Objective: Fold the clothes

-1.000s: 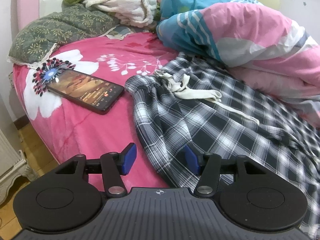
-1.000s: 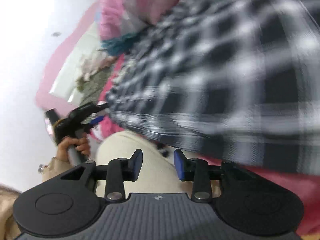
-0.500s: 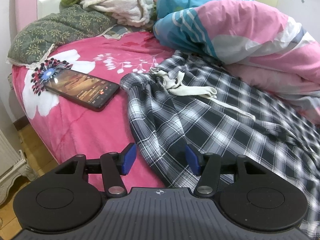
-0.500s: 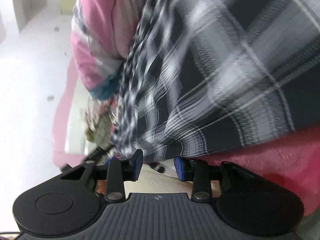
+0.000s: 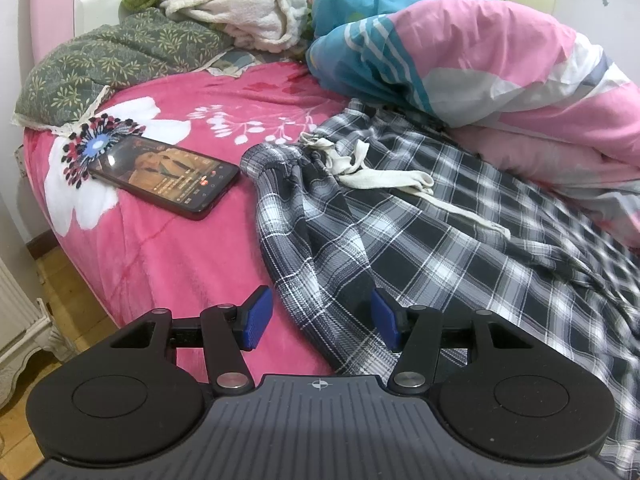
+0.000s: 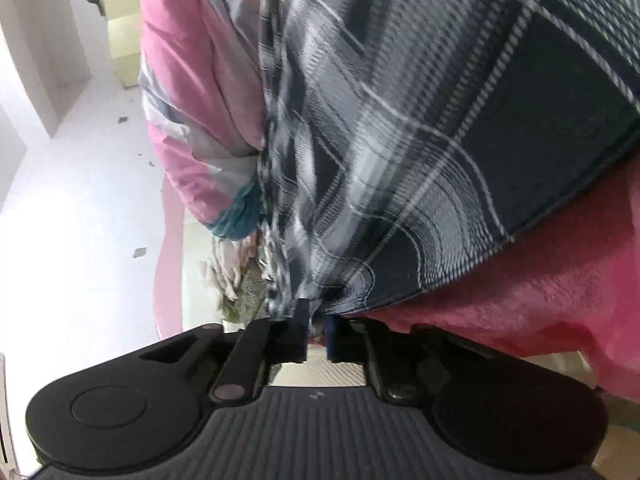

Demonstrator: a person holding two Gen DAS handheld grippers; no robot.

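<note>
- Right gripper (image 6: 316, 334), low centre of its frame: dark fingers drawn narrow and pinched on the hem of the black-and-white checked woven trousers (image 6: 460, 140), presumably to get a firm corner for lifting or pulling straight.
- Cloth fanning up and right from that pinch, thin, soft, stitched along a curved edge, gathered into tight creases just at the pads.
- Left gripper (image 5: 320, 322), bottom centre of its frame: blue-padded fingers (image 5: 256, 318) standing about half apart, nothing between them, hovering over the near edge of the same trousers (image 5: 420, 240); likely waiting to take a second hold.
- Trousers spread loosely across centre and right of the frame, rumpled, gathered waistband at upper middle with a cream flat cotton drawstring (image 5: 384, 178) trailing over the checks.
- Beneath, plush bright-pink bed cover with white flower print (image 5: 172, 248), fleecy and yielding.
- Left of the waistband, glossy black slab phone with lit screen (image 5: 164, 178), lying flat, clear of the cloth.
- Upper right, puffy pink-and-teal quilt (image 5: 460, 52), bunched against the trousers' far side.
- Upper left, green leaf-print pillow (image 5: 116, 60) and a fuzzy cream blanket (image 5: 232, 8), heaped.
</note>
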